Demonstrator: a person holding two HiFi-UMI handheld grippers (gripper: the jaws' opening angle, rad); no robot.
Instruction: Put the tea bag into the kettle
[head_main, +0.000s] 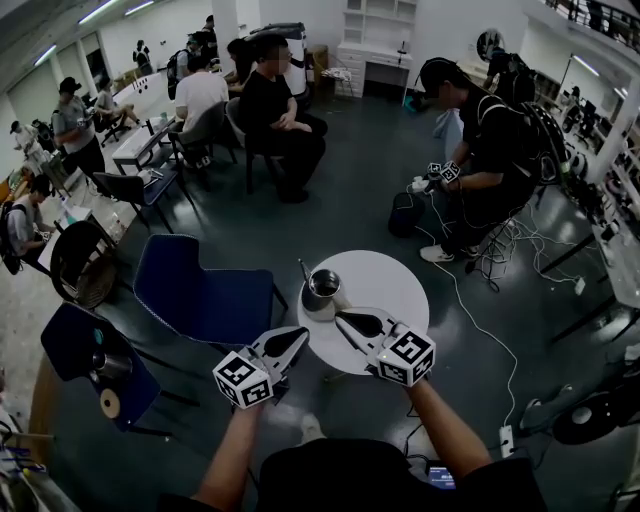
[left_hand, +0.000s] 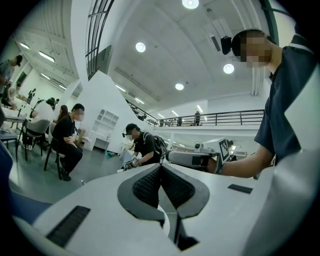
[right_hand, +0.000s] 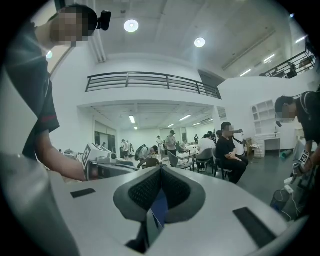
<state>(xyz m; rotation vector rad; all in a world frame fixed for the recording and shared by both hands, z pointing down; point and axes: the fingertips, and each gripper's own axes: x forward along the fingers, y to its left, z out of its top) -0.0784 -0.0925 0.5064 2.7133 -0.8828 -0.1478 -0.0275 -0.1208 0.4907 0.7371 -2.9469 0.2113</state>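
Note:
A small metal kettle with an open top stands at the left edge of a round white table; a thin handle sticks up from it toward the back left. My left gripper hangs off the table's front left edge, and its pads meet with nothing seen between them. Just in front of the kettle, over the table, is my right gripper, pointing toward it with its pads closed together. No tea bag shows in any view. Each gripper view looks out level over the room, and neither shows the kettle.
A blue chair stands close to the table's left side, and another farther left. A person holding grippers stands behind the table at the right. Cables trail over the floor to the right. Seated people fill the back left.

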